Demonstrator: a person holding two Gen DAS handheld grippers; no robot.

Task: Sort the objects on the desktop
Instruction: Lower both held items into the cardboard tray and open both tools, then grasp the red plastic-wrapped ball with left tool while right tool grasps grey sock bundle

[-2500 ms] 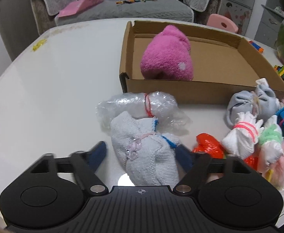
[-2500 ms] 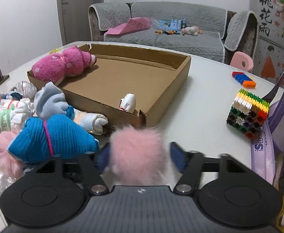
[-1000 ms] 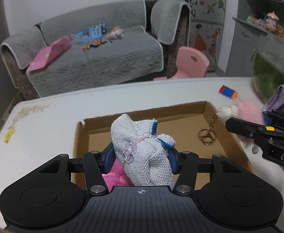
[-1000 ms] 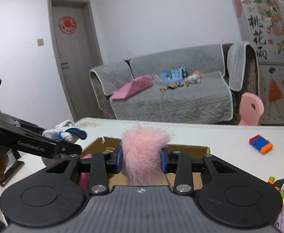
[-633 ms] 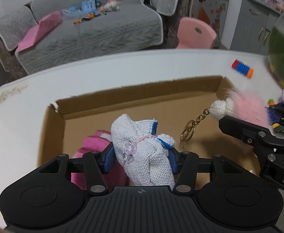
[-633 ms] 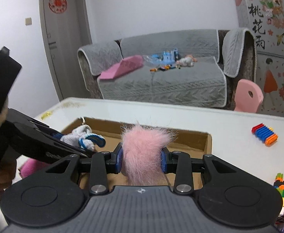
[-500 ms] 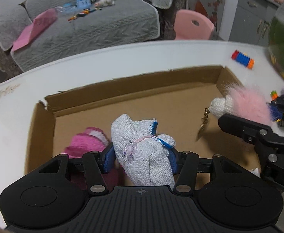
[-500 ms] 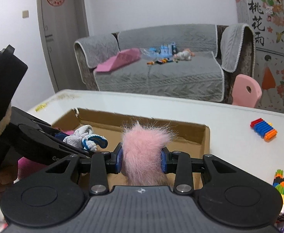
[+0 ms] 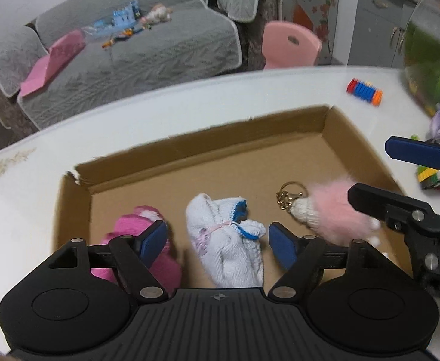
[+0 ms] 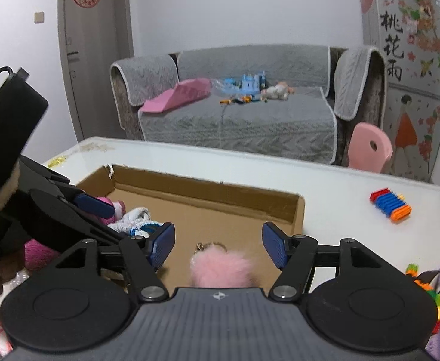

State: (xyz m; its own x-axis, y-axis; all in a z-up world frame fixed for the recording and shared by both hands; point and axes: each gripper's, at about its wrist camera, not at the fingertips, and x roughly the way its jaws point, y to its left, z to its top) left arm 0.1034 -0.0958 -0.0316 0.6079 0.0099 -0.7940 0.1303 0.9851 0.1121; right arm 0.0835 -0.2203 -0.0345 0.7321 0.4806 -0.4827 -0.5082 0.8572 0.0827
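Jaws opening on both: left gripper [image 9: 216, 242] spread clear of the white knitted bundle [image 9: 226, 240] in the cardboard box [image 9: 355, 144], right gripper [image 10: 218, 243] spread around the pink pompom keychain [image 10: 220, 267] there too.

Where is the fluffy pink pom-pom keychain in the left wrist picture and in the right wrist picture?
Left wrist view: the pink pom-pom keychain lies at right of centre, inside the cardboard box, beside the white sock bundle.
Right wrist view: bottom centre, between the opening right tongs, untouched.
Shared landmark: the pink chair.
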